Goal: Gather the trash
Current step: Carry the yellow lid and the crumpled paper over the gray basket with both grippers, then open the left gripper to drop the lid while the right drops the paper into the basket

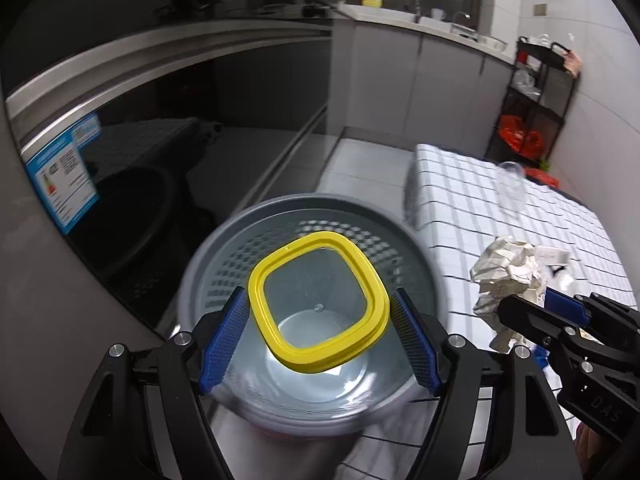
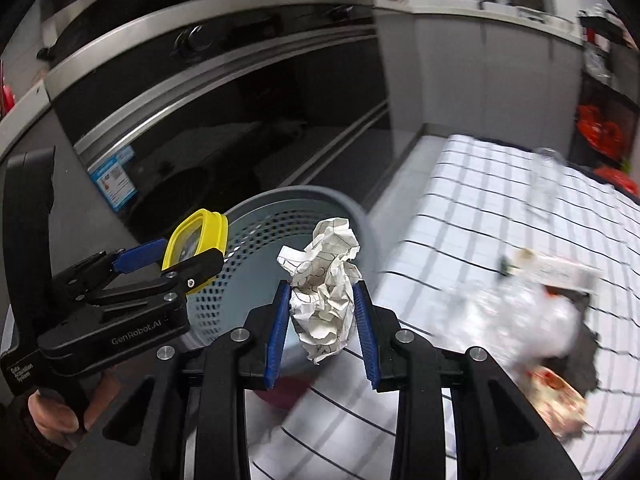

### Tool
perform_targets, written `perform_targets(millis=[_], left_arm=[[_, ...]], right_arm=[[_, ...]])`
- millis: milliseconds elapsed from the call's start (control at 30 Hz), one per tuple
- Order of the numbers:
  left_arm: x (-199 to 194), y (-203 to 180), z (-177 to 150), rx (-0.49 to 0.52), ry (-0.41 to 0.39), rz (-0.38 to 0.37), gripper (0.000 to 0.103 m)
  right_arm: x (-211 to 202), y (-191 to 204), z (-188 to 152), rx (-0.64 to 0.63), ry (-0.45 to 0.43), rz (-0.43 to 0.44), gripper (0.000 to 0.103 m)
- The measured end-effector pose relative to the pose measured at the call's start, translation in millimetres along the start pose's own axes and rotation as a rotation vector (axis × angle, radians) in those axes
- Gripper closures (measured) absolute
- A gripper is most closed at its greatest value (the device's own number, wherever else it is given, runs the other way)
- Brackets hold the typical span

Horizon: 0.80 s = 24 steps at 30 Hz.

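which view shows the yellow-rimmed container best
The left wrist view: the yellow-rimmed container sits centred between the left gripper pads, its opening facing the camera. The right wrist view shows it only edge-on at the left, partly hidden by a finger.

The left wrist view looks steeply down along its own tongs (image 1: 319, 334), close above the grey perforated bin (image 1: 224, 248) — kitchen cabinets (image 1: 384, 76) behind. The right wrist view sits just to its right, tilted down likewise over the bin (image 2: 256, 248). Both share the bin, the checked tabletop (image 1: 500, 200) and each other's tongs (image 2: 192, 256).
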<state>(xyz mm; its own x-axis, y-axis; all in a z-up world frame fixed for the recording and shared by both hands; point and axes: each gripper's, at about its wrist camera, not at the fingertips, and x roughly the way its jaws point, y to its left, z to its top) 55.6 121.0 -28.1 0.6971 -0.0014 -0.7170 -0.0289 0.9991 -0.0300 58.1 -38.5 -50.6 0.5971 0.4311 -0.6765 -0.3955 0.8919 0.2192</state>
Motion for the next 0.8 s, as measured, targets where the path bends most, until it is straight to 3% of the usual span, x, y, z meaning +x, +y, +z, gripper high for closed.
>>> perform_targets(millis=[533, 800], left_arm=[[42, 37, -6, -0.039, 0.078, 0.068, 0.032], [52, 42, -8, -0.052, 0.109, 0.049, 0.032]], right_arm=[[75, 27, 14, -0.044, 0.123, 0.051, 0.071], [94, 23, 15, -0.019, 0.162, 0.055, 0.071]])
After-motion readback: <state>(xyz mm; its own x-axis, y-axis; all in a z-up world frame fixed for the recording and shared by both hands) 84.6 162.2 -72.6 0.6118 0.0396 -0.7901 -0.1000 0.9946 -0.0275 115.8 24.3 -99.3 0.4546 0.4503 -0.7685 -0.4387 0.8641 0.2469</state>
